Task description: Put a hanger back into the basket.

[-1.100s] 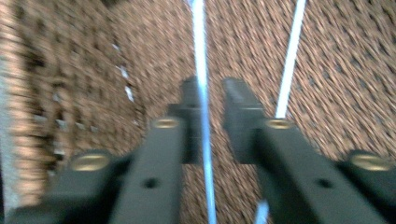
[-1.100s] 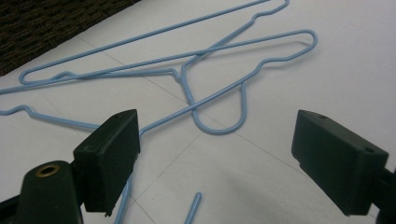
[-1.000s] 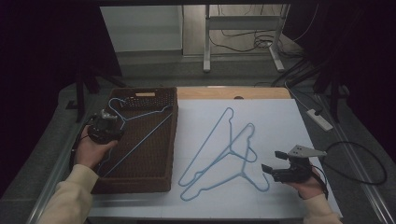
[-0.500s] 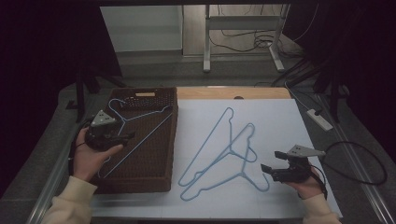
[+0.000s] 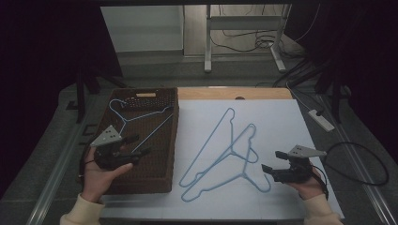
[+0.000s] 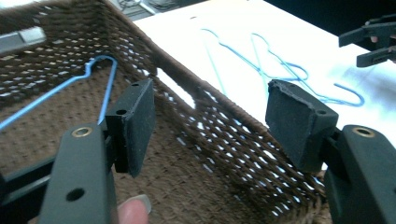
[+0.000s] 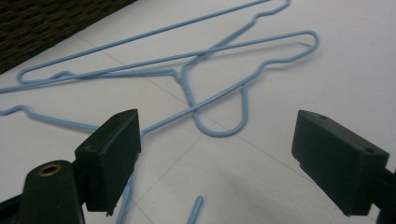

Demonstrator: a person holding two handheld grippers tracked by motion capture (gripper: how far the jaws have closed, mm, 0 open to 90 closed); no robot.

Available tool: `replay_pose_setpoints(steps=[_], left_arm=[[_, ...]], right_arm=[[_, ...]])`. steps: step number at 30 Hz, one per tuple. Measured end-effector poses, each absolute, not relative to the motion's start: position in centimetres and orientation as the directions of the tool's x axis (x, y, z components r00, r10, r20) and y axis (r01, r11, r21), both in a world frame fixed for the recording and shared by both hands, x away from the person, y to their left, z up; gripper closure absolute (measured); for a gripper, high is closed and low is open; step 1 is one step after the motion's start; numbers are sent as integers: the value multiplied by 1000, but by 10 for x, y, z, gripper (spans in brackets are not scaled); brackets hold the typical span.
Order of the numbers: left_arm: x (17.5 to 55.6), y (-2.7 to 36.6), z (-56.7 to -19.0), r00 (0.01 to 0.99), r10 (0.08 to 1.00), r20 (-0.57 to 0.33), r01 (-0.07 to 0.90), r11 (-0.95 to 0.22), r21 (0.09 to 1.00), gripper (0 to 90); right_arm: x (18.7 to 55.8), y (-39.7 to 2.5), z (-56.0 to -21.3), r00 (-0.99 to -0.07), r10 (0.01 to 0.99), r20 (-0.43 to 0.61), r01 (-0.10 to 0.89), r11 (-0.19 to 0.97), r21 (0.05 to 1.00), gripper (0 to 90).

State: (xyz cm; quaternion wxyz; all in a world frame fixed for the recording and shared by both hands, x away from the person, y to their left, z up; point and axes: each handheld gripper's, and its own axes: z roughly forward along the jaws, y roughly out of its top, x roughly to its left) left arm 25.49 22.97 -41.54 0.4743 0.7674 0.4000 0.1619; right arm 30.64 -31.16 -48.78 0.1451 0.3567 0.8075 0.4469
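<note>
Hangers: two blue wire hangers [image 5: 224,157] are laid overlapping on the white sheet [image 5: 281,122] that covers the table, hooks toward the near edge; a third blue hanger [image 5: 136,118] is seen inside the brown woven basket [image 5: 162,176] at the table's left side. Left gripper [image 5: 141,145] is held over the basket's near-left part, jaws spread wide, nothing between them; its grey three-cornered plate [image 5: 106,137] is tilted up. In the left gripper view the gripper [image 6: 210,119] is aimed across the basket wall [image 6: 224,135] toward the sheet, with the basket hanger's hook [image 6: 100,70] beside the left pad [image 6: 135,123], apart from it. A fingertip [image 6: 133,210] is visible at the bottom edge. Right gripper [image 5: 272,161] is held low over the sheet at the near right, just beside the nearest hanger's hook, jaws spread, nothing pinched. In the right gripper view the gripper [image 7: 217,154] is pointed at the crossed hangers [image 7: 196,70]; one hook loop [image 7: 219,128] lies between the open pads, farther along the sheet. Contact between pads and wire cannot be confirmed.
</note>
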Motion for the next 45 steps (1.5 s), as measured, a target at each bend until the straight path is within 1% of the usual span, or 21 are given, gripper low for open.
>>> replay_pose_setpoints(steps=[5,10,14,26,31,36,39,42,45], left_arm=[[254,218,-423,649,749,-132,459,-247,853,333],[251,209,-429,661,739,-128,457,-262,850,330],[251,206,-434,660,739,-138,467,-260,845,326],[248,195,-437,676,725,-132,466,-281,839,324],[244,186,-435,690,713,-125,453,-292,842,324],[239,173,-433,710,696,-110,440,-316,841,323],[238,166,-434,718,689,-102,433,-327,840,322],[237,158,-433,731,676,-95,427,-344,836,322],[237,155,-434,734,673,-95,428,-349,833,320]], right_arm=[[303,-310,-488,-714,697,71,436,363,823,167],[304,-312,-488,-705,706,71,436,353,828,170],[302,-315,-486,-700,711,70,434,346,832,170],[301,-319,-486,-698,713,63,428,345,836,178],[300,-318,-485,-698,713,59,432,354,829,191],[295,-311,-482,-703,710,30,436,398,807,199],[294,-308,-481,-707,705,53,453,395,799,212],[296,-306,-481,-692,715,103,498,369,785,200],[296,-303,-480,-690,716,107,514,380,769,191]])
